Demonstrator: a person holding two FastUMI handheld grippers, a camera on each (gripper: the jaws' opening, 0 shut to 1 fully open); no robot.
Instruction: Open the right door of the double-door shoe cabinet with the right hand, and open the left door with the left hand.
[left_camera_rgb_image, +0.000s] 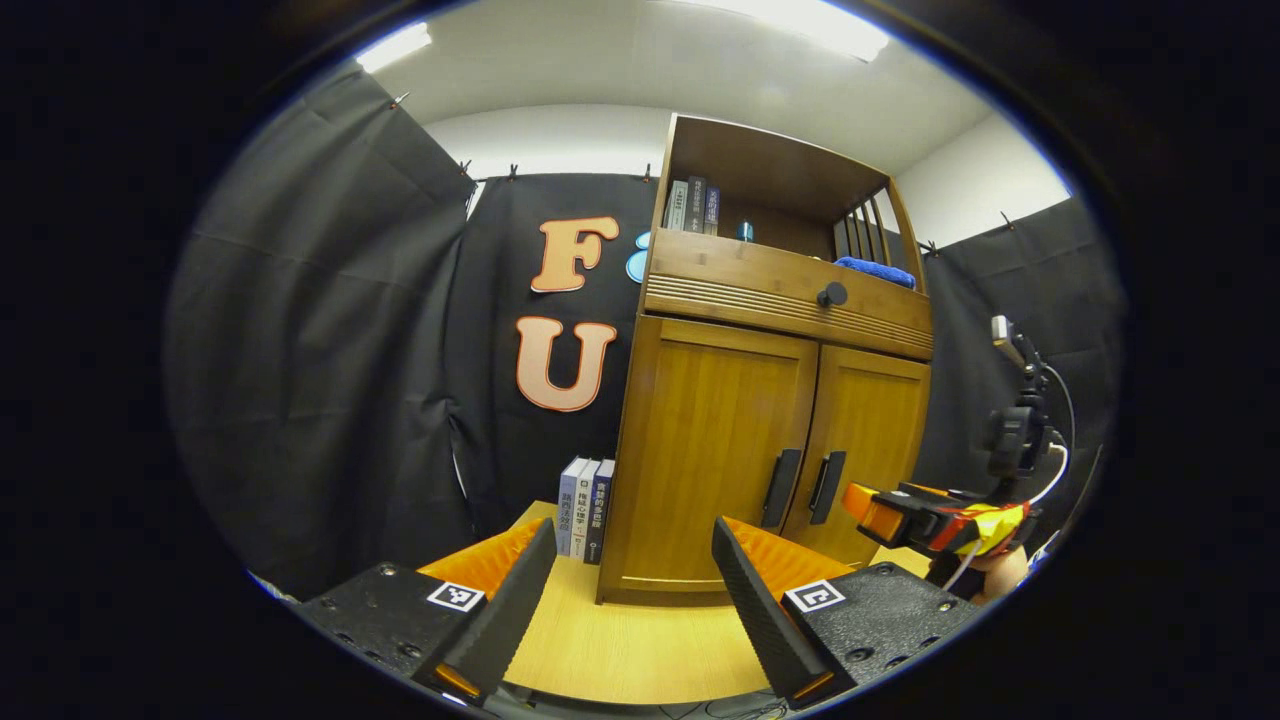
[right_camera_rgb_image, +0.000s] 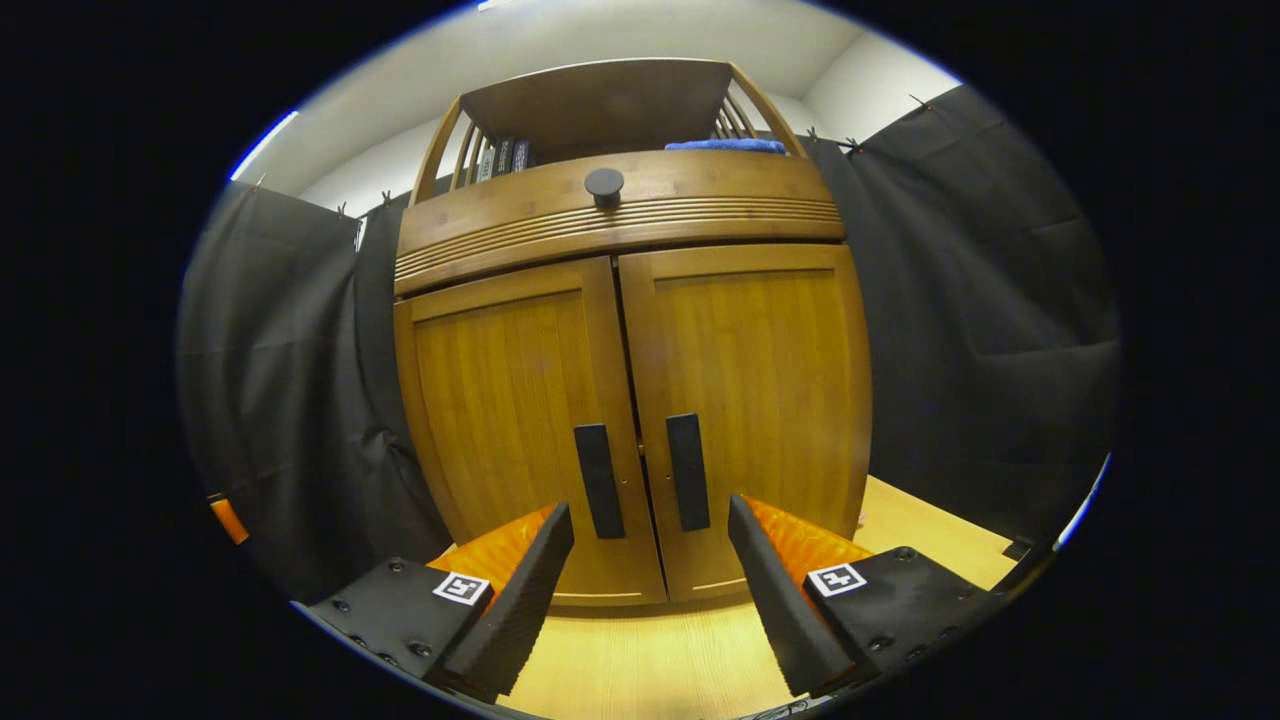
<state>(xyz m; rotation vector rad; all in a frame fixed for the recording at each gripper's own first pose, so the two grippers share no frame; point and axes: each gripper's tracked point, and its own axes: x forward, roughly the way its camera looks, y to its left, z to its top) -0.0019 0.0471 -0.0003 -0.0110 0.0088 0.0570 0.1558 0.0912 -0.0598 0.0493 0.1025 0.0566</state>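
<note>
The shoe cabinet (right_camera_rgb_image: 630, 400) is seen standing on the pale wooden worktop (right_camera_rgb_image: 650, 660), both of its doors shut. Nearest in the right gripper view, the right gripper (right_camera_rgb_image: 650, 560) is held with its jaws wide apart and nothing between them, short of the cabinet front and touching nothing; between its fingers the two dark vertical handles are framed, the left door handle (right_camera_rgb_image: 598, 480) and the right door handle (right_camera_rgb_image: 688, 472) side by side at the meeting edges of the left door (right_camera_rgb_image: 500, 400) and right door (right_camera_rgb_image: 760, 380). In the left gripper view, the left gripper (left_camera_rgb_image: 635, 570) is likewise spread wide and empty, held farther back and off to the cabinet's left side; the right gripper is seen there near the handles. A few books (left_camera_rgb_image: 585, 505) are stood upright on the worktop against the cabinet's left flank. Above the doors a drawer front with a round knob (right_camera_rgb_image: 604, 183) is seen, and above it an open shelf carrying books and a blue cloth (right_camera_rgb_image: 725, 146).
</note>
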